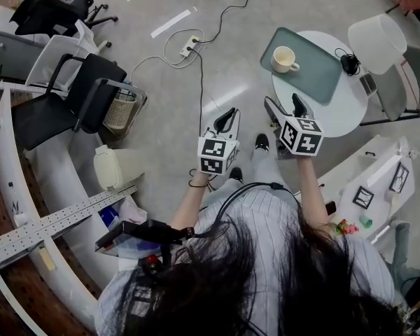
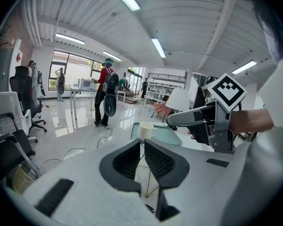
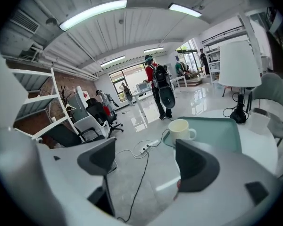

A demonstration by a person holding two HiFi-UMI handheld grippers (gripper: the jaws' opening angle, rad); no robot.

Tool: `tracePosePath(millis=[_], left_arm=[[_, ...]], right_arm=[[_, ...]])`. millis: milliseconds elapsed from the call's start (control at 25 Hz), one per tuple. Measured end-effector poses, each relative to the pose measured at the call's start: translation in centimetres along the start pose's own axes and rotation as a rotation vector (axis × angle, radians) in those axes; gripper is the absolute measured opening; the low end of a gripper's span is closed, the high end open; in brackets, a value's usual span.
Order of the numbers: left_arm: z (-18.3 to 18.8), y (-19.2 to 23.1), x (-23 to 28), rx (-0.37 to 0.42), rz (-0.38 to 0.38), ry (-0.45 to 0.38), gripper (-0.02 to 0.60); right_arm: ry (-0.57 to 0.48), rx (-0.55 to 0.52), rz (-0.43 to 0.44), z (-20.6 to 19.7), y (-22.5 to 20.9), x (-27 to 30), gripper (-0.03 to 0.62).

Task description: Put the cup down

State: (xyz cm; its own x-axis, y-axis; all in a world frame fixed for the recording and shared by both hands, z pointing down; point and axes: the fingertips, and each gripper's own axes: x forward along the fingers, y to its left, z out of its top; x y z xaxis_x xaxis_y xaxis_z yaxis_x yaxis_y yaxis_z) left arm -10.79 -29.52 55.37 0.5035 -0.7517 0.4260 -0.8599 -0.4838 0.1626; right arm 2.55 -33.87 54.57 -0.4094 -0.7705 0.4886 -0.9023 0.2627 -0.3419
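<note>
A cream cup (image 1: 285,59) stands upright on a grey-green tray (image 1: 308,72) on a small round white table (image 1: 350,103); it also shows as the cup (image 3: 179,130) and the cup (image 2: 146,131) in the gripper views. My right gripper (image 1: 283,106) hovers open and empty just short of the table's near edge; its jaws stand wide apart around nothing (image 3: 146,164). My left gripper (image 1: 227,119) hangs over the floor left of the table, its jaws nearly touching (image 2: 142,159), holding nothing.
A white lamp (image 1: 378,42) and a black cable coil (image 1: 349,63) sit on the table's right side. A power strip (image 1: 190,45) with cables lies on the floor ahead. Chairs (image 1: 84,89) and a curved white desk (image 1: 28,187) stand left. People (image 2: 105,91) stand far off.
</note>
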Motion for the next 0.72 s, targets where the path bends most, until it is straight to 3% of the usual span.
tracePosePath(millis=[400,720], left_arm=[[-1.8,-0.1,-6.5,0.022,-0.036,-0.017,0.037],[-4.2,-1.4,-9.7,0.006,-0.074,-0.005,0.037]], right_arm=[[-0.055,0.038,0.052,-3.2,6.3,-4.3,0.408],[-0.064,0.054,0.028,-5.5,8.4,-8.2,0.383]])
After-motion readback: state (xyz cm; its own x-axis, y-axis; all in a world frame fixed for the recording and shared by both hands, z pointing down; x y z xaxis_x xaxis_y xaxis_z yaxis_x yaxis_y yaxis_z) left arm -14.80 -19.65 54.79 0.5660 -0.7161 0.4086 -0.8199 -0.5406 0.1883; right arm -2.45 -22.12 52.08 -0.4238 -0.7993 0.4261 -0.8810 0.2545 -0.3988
